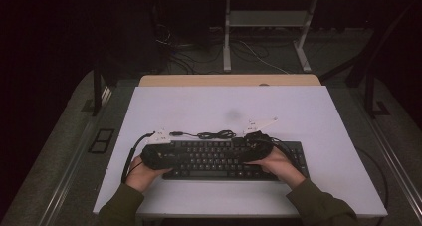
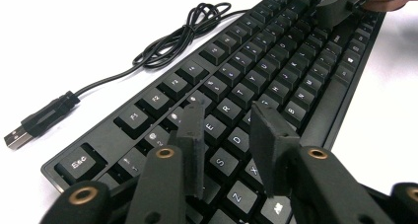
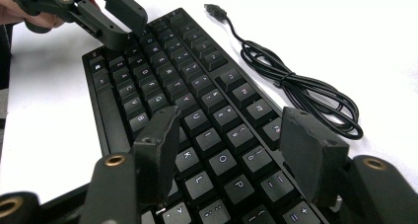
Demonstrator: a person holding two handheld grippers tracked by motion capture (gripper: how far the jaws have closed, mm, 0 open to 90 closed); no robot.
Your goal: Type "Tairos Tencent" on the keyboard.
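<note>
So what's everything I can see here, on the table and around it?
keyboard: one, black, near edge of the table, under both grippers.
cable: one, black, coiled on the table just beyond the keyboard, ending in a USB plug.
table: one, white top with a wooden strip at its far edge.
desk frame: one, pale legs, on the floor beyond the table, loose wires beside it.
left gripper: one, black, jaws apart above the keyboard's left-end keys, nothing between them.
right gripper: one, black, jaws open above the right-side letter keys, empty.
hands: two, green sleeves, entering from the near edge.
</note>
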